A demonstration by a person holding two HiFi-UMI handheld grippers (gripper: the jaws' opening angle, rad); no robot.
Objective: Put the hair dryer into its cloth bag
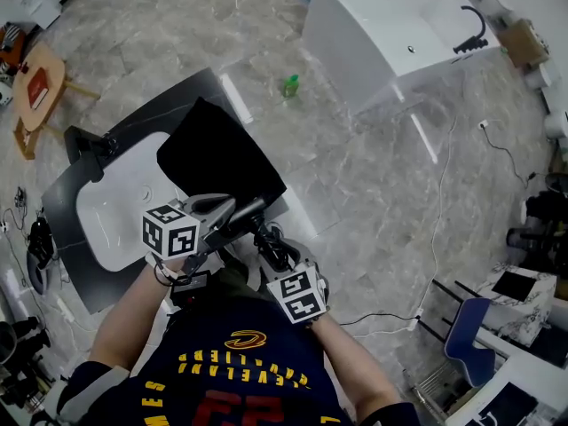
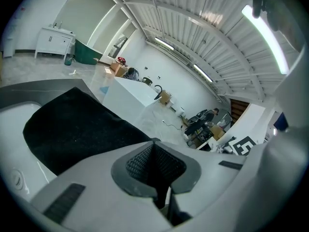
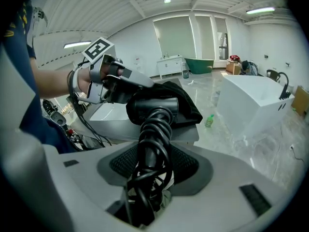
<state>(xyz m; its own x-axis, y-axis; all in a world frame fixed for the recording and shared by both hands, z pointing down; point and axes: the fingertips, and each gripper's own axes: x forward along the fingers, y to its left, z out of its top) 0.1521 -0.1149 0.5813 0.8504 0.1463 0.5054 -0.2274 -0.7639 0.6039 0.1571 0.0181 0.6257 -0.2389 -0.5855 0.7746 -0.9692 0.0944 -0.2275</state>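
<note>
The black cloth bag (image 1: 217, 158) lies flat on the dark counter (image 1: 84, 278), partly over the white sink (image 1: 115, 202). My left gripper (image 1: 250, 209) is at the bag's near edge, and its jaws look shut on that edge (image 2: 155, 166). The bag (image 2: 77, 129) spreads out ahead of it. My right gripper (image 1: 275, 257) is shut on the handle of the black hair dryer (image 1: 266, 236), which has its cord wound round it. In the right gripper view the hair dryer (image 3: 152, 105) points at the bag (image 3: 186, 103), beside the left gripper (image 3: 144, 81).
A white bathtub (image 1: 399, 25) stands on the marble floor at the far right, with a green bottle (image 1: 290, 85) near it. A wooden stool (image 1: 35, 87) is at the far left, and a blue chair (image 1: 466, 335) at the near right. A cable (image 1: 435, 238) runs across the floor.
</note>
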